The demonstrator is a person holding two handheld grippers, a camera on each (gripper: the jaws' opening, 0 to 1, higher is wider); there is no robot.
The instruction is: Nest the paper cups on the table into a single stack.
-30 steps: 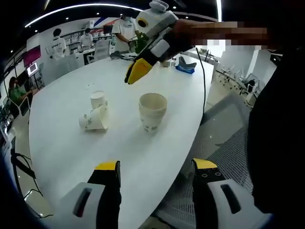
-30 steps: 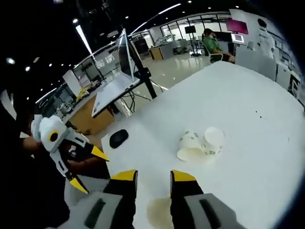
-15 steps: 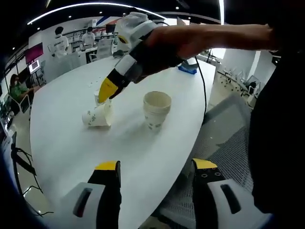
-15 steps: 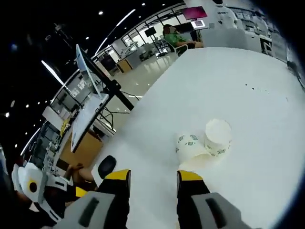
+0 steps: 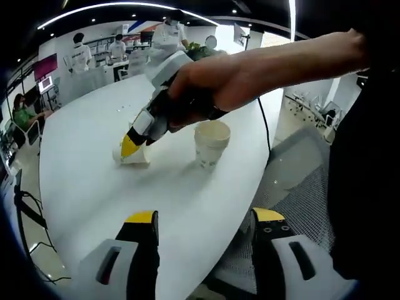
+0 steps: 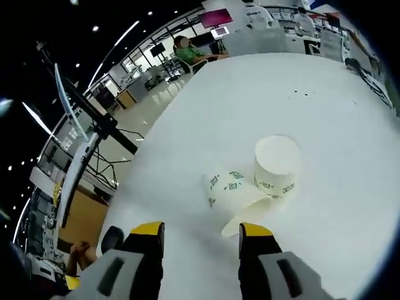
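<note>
On the white table [image 6: 350, 81], the right gripper [image 6: 202, 232] stood with jaws parted just before a tipped paper cup [image 6: 232, 192] touching an upside-down cup [image 6: 275, 165], both with unreadable green print, while the left gripper [image 5: 204, 220] was also parted, the cup stack [image 5: 211, 142] well beyond.

white table [image 6: 325, 81], paper cups [image 6: 275, 167] on it
</note>
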